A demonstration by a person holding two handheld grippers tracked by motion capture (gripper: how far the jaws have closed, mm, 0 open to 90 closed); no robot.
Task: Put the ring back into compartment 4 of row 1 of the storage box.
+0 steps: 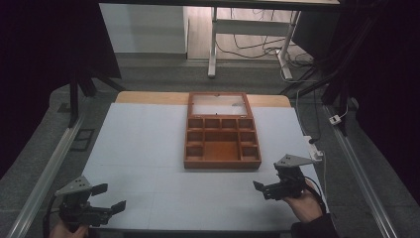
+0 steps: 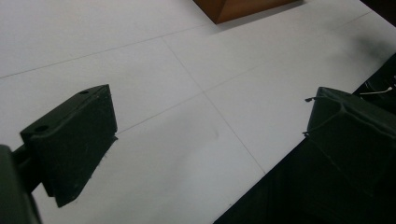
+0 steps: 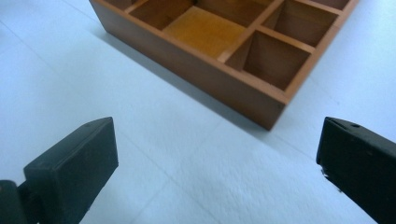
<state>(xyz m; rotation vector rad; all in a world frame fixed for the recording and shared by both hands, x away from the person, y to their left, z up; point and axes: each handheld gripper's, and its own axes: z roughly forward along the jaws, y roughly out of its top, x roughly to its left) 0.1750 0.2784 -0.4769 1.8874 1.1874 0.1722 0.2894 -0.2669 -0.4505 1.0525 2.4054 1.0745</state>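
High view: brown wooden compartment box, lid open, lying mid-table.
Right gripper: nearer, spread, empty.
Left gripper: farther, spread, empty.

smooth brown wood box, matt white table

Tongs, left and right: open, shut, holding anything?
Left tongs: open, holding nothing, over the bare table.
Right tongs: open, holding nothing, near the wooden box.

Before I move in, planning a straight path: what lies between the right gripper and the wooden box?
Bare white table between the right gripper and wooden box, per the right gripper view.
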